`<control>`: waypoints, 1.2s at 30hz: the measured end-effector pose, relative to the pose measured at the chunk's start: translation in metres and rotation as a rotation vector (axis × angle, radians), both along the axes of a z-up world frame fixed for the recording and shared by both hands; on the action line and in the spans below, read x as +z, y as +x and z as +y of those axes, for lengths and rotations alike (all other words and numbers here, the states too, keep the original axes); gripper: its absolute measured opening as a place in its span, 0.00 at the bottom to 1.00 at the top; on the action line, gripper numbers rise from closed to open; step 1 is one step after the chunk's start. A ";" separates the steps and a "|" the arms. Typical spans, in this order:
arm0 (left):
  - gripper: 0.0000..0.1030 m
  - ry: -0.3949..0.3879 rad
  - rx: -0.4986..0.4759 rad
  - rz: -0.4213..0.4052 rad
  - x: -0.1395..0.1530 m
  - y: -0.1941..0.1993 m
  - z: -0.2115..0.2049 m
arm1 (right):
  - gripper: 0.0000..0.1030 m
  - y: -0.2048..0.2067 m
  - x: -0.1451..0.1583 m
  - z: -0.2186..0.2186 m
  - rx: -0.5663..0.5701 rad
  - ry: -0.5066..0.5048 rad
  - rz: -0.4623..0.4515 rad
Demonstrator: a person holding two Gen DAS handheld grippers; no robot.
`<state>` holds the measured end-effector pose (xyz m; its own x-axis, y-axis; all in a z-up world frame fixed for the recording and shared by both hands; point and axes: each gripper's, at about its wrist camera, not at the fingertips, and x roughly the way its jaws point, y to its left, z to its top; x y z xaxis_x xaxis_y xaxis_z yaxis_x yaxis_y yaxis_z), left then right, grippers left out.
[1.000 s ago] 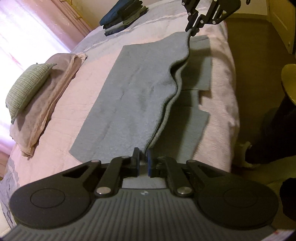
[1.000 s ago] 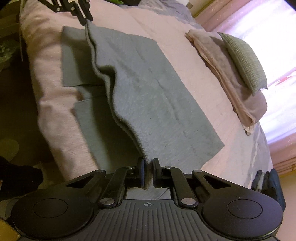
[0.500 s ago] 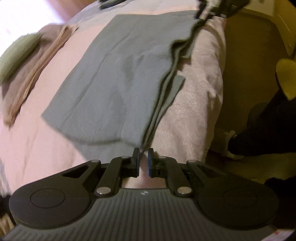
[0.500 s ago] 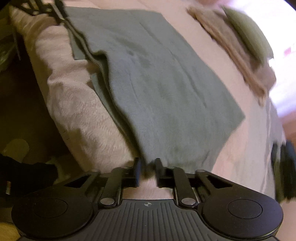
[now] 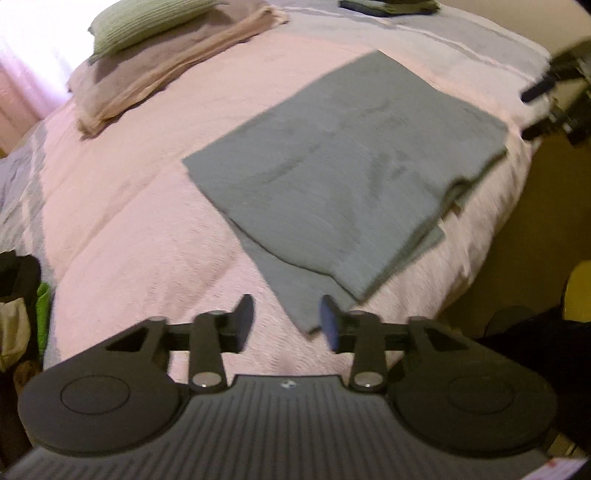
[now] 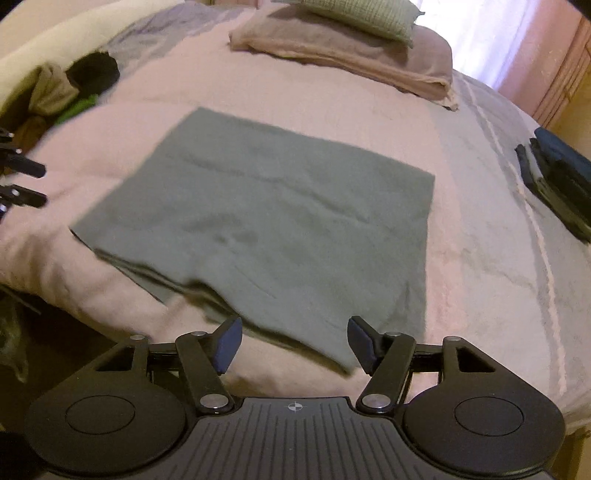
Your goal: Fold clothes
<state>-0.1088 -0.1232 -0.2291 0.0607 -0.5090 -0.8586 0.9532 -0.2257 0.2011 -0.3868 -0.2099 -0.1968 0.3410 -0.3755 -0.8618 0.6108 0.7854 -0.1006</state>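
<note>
The left claw points steeply down over the near edge of the bed, its jaws partly apart and opening, with nothing pressed between the pads; a corner of the grey garment lies on the bedspread below the gap, free of the fingers. The right claw points down at the same steep tilt over the opposite end of the same edge, its jaws wider and also opening, and the cloth's edge lies flat beneath them, ungripped. In the right wrist view the left claw's finger tips show at the left border; in the left wrist view the right claw shows blurred at the upper right.

A second ago both claws were pinched shut on the garment's lifted edge, holding it up in a wavy fold. Now that edge has been laid down and let go, so the grey garment rests doubled over near the bed's edge, layers slightly offset.

Farther back sit a green pillow on a folded mauve blanket, and a dark stack of folded clothes.

No readable writing shows; only a small round crosshair emblem on each claw's body.
</note>
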 end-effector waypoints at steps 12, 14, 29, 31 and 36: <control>0.70 -0.005 -0.063 -0.065 0.025 0.013 -0.062 | 0.61 0.025 -0.001 -0.017 0.068 0.025 -0.023; 0.70 -0.006 -0.077 -0.078 0.024 0.015 -0.071 | 0.61 0.026 -0.004 -0.017 0.076 0.025 -0.020; 0.72 -0.007 -0.387 -0.072 0.000 0.051 -0.111 | 0.61 0.064 -0.003 0.017 -0.231 -0.008 0.025; 0.72 -0.022 -0.464 -0.082 -0.003 0.061 -0.113 | 0.61 0.078 -0.005 0.030 -0.260 -0.010 0.034; 0.72 -0.049 -0.642 -0.124 -0.010 0.082 -0.120 | 0.61 0.121 -0.009 0.059 -0.256 -0.012 0.044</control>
